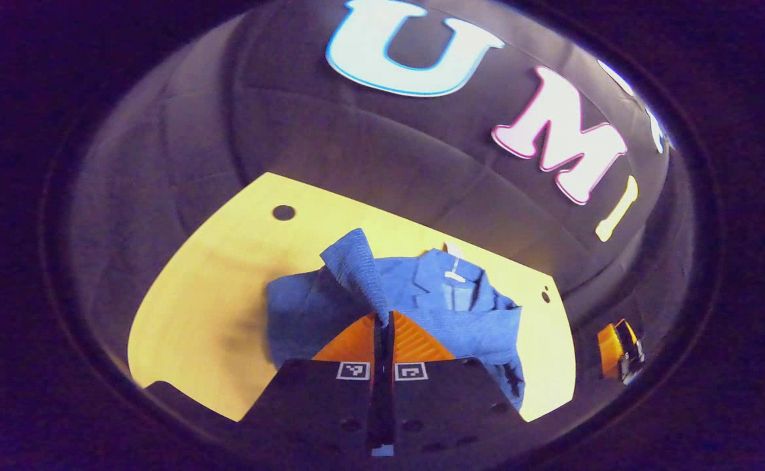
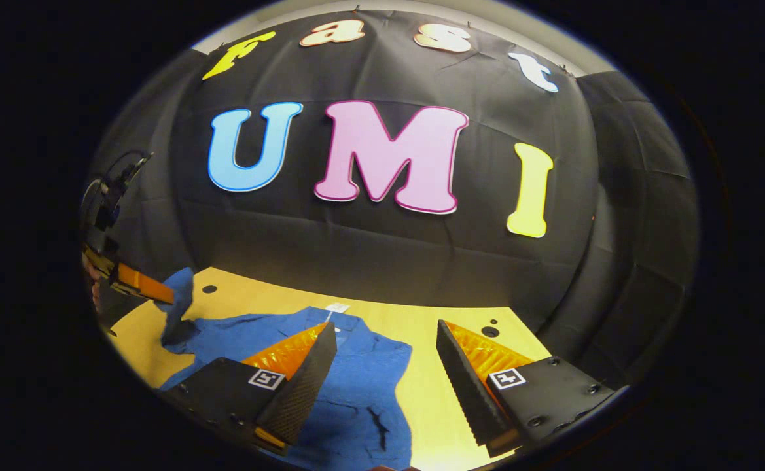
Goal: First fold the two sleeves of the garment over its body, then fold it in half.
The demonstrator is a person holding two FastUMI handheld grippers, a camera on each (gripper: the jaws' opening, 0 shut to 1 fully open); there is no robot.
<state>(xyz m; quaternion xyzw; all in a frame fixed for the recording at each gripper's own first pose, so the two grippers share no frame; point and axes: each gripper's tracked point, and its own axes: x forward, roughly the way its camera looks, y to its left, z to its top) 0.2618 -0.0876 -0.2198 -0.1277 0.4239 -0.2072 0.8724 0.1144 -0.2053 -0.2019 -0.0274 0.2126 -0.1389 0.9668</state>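
A blue collared garment lies on the yellow table with its collar and white tag at the far side. My left gripper is shut on one sleeve, which rises in a peak above the body. In the right gripper view that sleeve hangs from the left gripper at the far left. My right gripper stands open, its jaws wide apart over the garment and its right edge, with nothing between them. The other sleeve lies folded across the body.
The table has small round holes near its far corners. Black cloth walls close the booth behind and beside the table. The right gripper hovers off the table's right edge in the left gripper view.
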